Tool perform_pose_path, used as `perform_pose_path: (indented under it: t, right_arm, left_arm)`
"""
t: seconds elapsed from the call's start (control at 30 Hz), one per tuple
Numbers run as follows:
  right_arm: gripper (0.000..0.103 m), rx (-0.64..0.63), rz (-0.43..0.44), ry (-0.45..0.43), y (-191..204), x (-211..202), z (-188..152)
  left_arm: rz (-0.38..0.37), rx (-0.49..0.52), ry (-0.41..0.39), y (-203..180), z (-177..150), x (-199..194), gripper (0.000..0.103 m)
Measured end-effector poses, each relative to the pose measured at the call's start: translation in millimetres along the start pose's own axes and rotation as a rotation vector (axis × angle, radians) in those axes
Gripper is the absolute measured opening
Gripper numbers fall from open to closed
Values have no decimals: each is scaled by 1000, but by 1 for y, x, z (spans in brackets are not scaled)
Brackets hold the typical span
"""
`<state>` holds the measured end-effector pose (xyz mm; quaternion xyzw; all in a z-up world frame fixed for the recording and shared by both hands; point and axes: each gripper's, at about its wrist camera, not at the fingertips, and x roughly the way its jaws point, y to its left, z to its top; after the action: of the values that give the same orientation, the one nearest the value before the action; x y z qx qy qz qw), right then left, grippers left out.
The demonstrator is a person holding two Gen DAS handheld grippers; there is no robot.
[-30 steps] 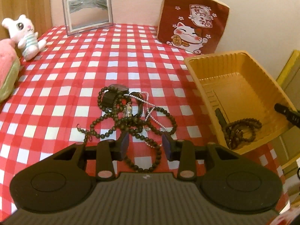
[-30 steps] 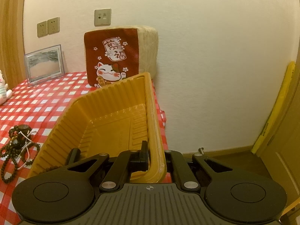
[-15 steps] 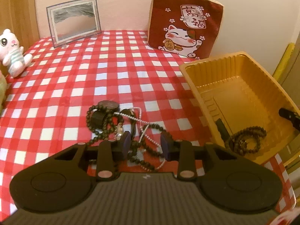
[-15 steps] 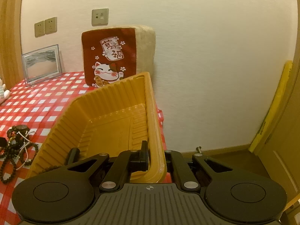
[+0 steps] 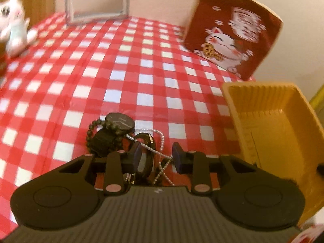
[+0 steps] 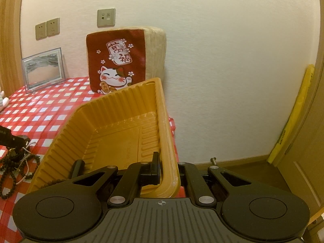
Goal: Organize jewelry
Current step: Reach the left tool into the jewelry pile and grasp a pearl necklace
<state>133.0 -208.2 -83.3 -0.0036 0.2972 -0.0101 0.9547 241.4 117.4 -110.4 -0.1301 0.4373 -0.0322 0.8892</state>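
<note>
Your left gripper [image 5: 156, 158] stands spread over the jewelry tangle [image 5: 129, 139]; right gripper [image 6: 168, 170] pinches the tray [image 6: 121, 125] rim. Strands look limp, snag-prone: grasp the bunched middle.

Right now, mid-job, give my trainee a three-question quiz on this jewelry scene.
1. True or false: the right tongs are shut on the rim of the yellow tray.
2. What lies between the open left tongs?
A. the tangled jewelry pile
B. the picture frame
C. the plush toy
3. Fill in: the lucky-cat cushion leans against the ____.

Key: 1 true; 2 A; 3 wall.
</note>
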Motion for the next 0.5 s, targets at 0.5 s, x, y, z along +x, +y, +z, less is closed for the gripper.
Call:
perform_pose_path:
  t: [0.5]
  right_arm:
    - [5, 1, 1, 1, 0, 2, 0]
  left_arm:
    - [-45, -254, 16, 28, 6, 17, 2]
